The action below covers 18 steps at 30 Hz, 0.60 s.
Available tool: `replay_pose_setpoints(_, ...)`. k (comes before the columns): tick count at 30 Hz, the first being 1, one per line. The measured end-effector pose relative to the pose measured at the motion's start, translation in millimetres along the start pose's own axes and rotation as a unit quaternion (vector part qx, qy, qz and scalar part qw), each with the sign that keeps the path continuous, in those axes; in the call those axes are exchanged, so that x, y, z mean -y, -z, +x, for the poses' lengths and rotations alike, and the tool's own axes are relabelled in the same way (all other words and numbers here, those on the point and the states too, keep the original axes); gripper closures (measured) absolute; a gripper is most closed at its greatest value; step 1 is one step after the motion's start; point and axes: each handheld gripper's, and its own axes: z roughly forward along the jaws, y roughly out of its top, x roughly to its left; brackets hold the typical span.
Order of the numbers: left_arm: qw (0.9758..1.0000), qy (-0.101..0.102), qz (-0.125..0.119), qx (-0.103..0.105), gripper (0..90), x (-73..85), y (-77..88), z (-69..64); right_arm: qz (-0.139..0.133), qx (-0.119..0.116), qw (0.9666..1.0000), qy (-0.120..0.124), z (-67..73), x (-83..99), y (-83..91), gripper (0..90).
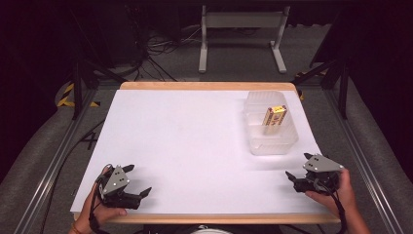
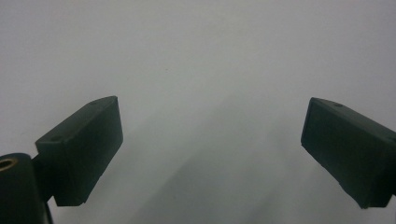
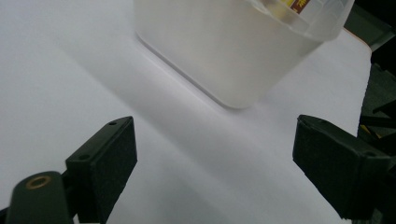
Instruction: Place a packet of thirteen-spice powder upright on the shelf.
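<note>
- Counted: one translucent white plastic rectangular container (image 1: 271,124); one small yellow-and-brown printed carton (image 1: 274,118) inside it; two hand-held black two-jaw grippers; one white table top with a wooden edge (image 1: 185,141); one grey metal frame stand (image 1: 241,34) on the floor beyond the table.
- Left gripper (image 1: 132,181): held low at the near left corner of the table, jaws spread wide, nothing between them; in the left gripper view (image 2: 211,154) bare white surface between the two black pads.
- Right gripper (image 1: 297,166): held at the near right edge of the table, jaws standing well apart, nothing between them; pads touching nothing.
- Container placed on the far right part of the table, well apart from the left gripper, near the right gripper but clear of it.
- In the right gripper view (image 3: 215,158), container (image 3: 233,46) seen ahead of the open jaws, beyond the fingertips, its nearest rounded corner roughly centred between the two pads (image 3: 109,158), a strip of bare table between.
- Container long axis running from near to far across the table in the high view, short sides facing the person and the far edge.
- Carton leaning inside the container, upper end tilted toward the far right, long axis roughly along that of the container; in the right gripper view a yellow patch of it (image 3: 289,5) glimpsed at the container's rim.
</note>
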Motion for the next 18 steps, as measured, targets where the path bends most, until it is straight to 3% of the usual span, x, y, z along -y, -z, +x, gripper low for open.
replay_pose_setpoints(6,1.0,0.001,-0.002,0.0,6.2,-0.5,-0.5,0.5,0.002,0.0,0.9997,-0.024,-2.5,16.0,1.7,13.7)
replay_pose_setpoints(18,0.9999,0.005,-0.014,-0.002,6.2,-1.5,1.3,3.4,-0.044,0.02,0.9957,-0.078,-2.4,37.5,18.1,8.9)
